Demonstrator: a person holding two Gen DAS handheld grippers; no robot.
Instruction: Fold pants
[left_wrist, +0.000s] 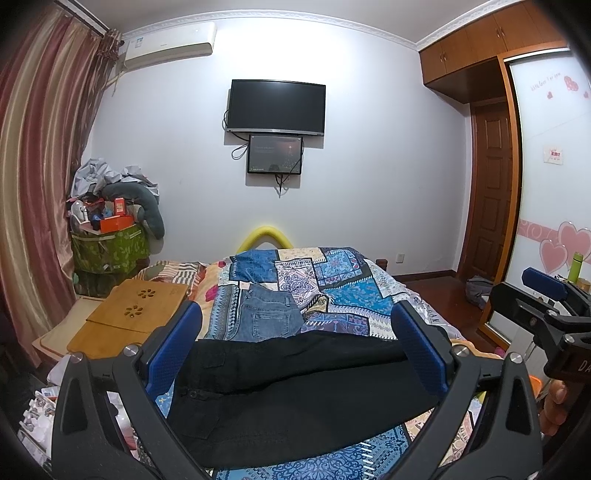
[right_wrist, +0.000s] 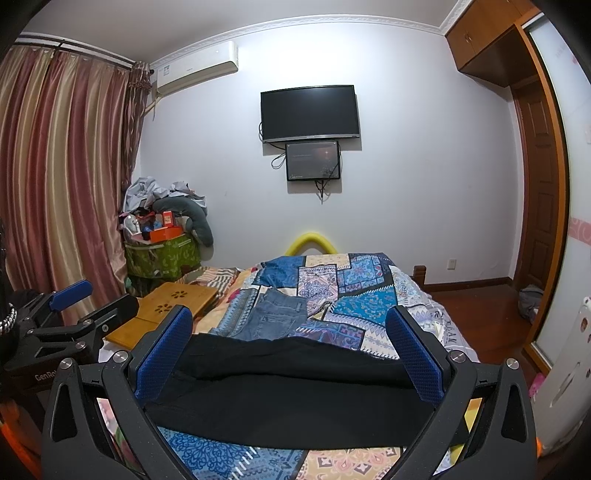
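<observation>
Left wrist view showed black pants (left_wrist: 295, 391) across the bed's (left_wrist: 373, 317) near edge; both hand-held grippers (left_wrist: 295, 347) (right_wrist: 291, 343) released, unladen. Advised: pinch matching hem corners evenly.

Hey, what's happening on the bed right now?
A person holds a pair of tongs in each hand over the bed. Black pants lie flat across the patterned bedspread nearest the cameras. The left tongs and right tongs both stand open above them, gripping nothing. A pair of blue jeans lies further up the bed. No fold has started yet.
</observation>
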